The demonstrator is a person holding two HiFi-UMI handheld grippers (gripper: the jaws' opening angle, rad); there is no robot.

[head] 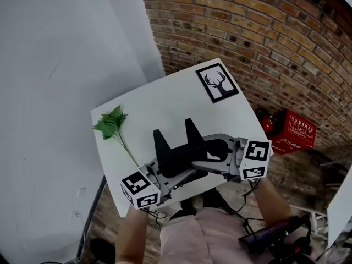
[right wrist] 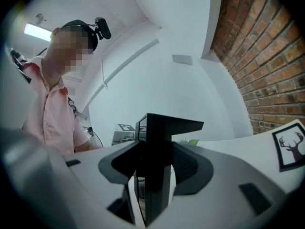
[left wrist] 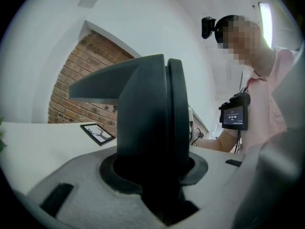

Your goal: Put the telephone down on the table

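1. Currently carries the black telephone (head: 176,150) low over the near part of the white table (head: 165,87), seemingly not yet resting on it.
2. Clamps its left end in the left gripper (head: 164,174), jaws fairly narrow on a thick rounded part.
3. Clamps its right end in the right gripper (head: 213,157), jaws set wider round an upright black piece. Probably grips both ends to keep the awkward shape level.
4. Leaves the leafy sprig (head: 113,124) and the deer picture (head: 218,82) well apart, with bare tabletop beneath for setting down.
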